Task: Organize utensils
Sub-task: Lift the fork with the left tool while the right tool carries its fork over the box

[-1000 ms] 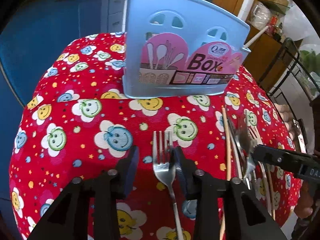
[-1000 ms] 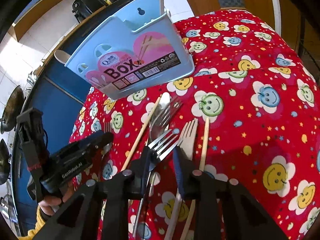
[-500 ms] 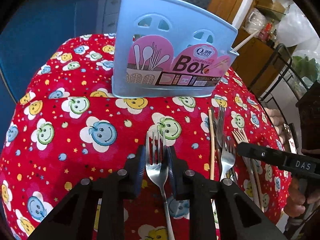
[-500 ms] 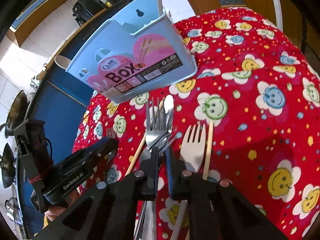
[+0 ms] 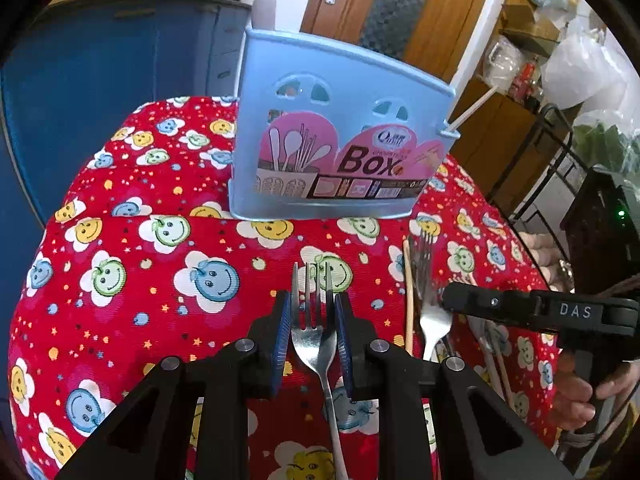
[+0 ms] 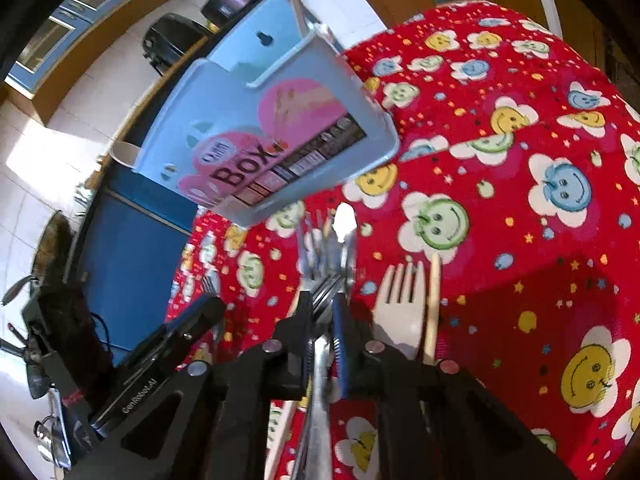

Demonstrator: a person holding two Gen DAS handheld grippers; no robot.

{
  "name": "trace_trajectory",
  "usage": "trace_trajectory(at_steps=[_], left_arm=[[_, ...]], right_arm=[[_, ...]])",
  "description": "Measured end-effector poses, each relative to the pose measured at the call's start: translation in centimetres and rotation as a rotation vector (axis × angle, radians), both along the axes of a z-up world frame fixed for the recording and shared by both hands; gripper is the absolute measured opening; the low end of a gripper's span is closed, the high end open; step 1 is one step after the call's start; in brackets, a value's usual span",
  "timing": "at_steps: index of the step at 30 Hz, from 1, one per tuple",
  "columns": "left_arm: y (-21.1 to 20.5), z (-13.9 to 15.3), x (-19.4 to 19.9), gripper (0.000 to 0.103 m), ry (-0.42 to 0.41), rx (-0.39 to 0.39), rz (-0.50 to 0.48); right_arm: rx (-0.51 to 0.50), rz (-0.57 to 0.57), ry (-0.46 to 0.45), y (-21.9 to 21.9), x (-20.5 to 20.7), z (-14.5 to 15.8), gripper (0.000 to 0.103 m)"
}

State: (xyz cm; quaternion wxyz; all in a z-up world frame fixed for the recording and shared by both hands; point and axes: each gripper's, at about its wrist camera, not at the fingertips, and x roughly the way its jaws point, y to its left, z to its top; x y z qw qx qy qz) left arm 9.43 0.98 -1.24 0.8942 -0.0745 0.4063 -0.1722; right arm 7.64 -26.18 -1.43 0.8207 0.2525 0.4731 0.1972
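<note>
Red smiley-print surface (image 5: 120,280) carried a blue utensil box (image 5: 340,152); left gripper (image 5: 310,332) clamped a steel fork (image 5: 310,336), right gripper (image 6: 322,320) jaws, just closing, clamped fork handles (image 6: 320,360).

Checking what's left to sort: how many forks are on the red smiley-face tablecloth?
4: one silver metal fork between the fingers of the left gripper, two overlapping silver forks pinched by the right gripper, one pale fork beside them. The blurred pile may hide more.

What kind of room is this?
Probably a home kitchen: forks lie on a table with a smiley tablecloth, a blue cutlery box stands behind them, and pans hang nearby.
</note>
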Motion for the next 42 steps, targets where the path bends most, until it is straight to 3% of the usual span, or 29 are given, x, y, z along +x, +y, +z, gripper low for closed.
trace_trajectory(at_steps=[7, 10, 14, 18, 21, 25, 29, 34, 38, 42], left_arm=[[0.7, 1.4, -1.4, 0.022, -0.066, -0.062, -0.004], [1.0, 2.3, -2.1, 0.022, -0.094, -0.087, -0.003], [1.7, 3.4, -2.9, 0.022, -0.124, -0.106, 0.012], [2.4, 4.3, -3.7, 0.021, -0.156, -0.108, 0.032], [2.8, 4.7, -4.2, 0.021, -0.174, -0.096, 0.042], [2.9, 4.8, -4.4, 0.021, -0.183, -0.097, 0.042], [2.7, 4.7, -4.4, 0.021, -0.182, -0.098, 0.042], [2.8, 4.4, -4.1, 0.021, -0.168, -0.104, 0.052], [2.9, 4.3, -3.9, 0.021, -0.163, -0.110, 0.058], [2.9, 4.5, -4.0, 0.021, -0.175, -0.110, 0.059]], right_arm=[[-0.035, 0.034, -0.176, 0.6, -2.1, 4.7, 0.002], [-0.079, 0.051, -0.199, 1.0, -2.7, 6.0, 0.002], [-0.097, 0.053, -0.131, 1.3, -2.5, 4.7, 0.005], [-0.002, 0.045, 0.006, 0.7, -2.0, 1.4, 0.011], [0.015, 0.047, 0.065, 0.7, -2.0, -0.2, 0.013], [0.055, 0.029, 0.082, 0.6, -1.6, -0.9, 0.018], [0.069, 0.017, 0.093, 0.6, -0.5, -1.4, 0.028], [0.079, 0.000, 0.071, 0.9, 0.6, -1.7, 0.027], [0.093, -0.033, 0.042, 0.3, 1.1, -1.7, 0.009], [0.104, -0.035, -0.020, -0.4, 0.7, -0.6, 0.007]])
